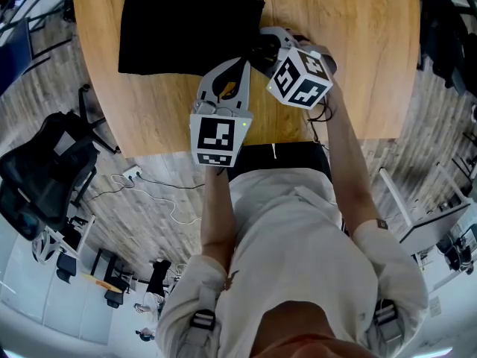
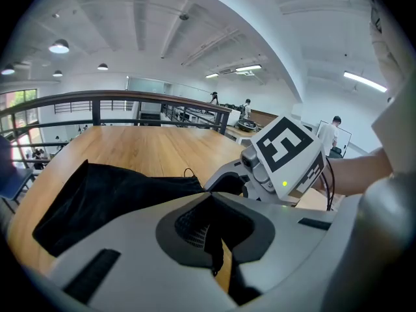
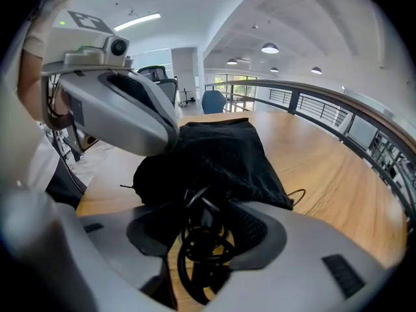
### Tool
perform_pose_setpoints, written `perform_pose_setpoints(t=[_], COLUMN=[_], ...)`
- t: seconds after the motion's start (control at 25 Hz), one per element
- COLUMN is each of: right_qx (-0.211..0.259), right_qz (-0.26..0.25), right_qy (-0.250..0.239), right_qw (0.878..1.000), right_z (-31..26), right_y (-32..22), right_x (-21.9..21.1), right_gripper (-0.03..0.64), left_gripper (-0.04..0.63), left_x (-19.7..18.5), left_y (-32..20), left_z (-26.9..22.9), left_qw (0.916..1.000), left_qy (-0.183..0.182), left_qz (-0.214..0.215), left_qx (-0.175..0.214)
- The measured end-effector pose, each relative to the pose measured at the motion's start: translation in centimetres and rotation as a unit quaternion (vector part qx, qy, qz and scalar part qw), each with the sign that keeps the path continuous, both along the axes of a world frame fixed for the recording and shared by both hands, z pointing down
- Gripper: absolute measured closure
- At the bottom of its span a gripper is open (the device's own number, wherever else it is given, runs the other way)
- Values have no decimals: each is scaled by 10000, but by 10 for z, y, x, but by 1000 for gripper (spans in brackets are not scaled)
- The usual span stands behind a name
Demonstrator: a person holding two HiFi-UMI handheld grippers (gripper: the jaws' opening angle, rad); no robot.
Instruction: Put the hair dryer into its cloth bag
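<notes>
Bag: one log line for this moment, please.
bag lying on table | left gripper pinching bag edge | right gripper holding coiled cord

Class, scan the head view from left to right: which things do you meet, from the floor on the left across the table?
office chair → black cloth bag → left gripper → right gripper

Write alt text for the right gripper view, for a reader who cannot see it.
A coiled black cord sits between the jaws of the right gripper, before a black cloth bag on a wooden table; the left gripper is upper left.
</notes>
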State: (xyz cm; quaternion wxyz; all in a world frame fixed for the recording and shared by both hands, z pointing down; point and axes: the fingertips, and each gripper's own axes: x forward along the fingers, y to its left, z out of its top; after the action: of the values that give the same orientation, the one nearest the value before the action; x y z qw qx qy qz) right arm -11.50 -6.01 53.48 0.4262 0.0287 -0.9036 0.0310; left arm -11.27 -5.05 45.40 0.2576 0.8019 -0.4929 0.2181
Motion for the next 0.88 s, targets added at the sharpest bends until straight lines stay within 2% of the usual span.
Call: perform_pose_setpoints(t=[0.6, 0.88], right_qx=[145, 173], right_qz=[-3, 13], right_qy=[-57, -154], right_qw=[9999, 9997], right_z=[4, 2], right_y=[-2, -1], right_x=[-5, -4], right_gripper=[387, 382], left_gripper=[578, 578], left_x=[6, 6], left_y=[10, 11], left_z=[23, 23], left_qw=[9995, 9994], left_qy=[32, 33], left_qz=[106, 133], left_qx=[-302, -312])
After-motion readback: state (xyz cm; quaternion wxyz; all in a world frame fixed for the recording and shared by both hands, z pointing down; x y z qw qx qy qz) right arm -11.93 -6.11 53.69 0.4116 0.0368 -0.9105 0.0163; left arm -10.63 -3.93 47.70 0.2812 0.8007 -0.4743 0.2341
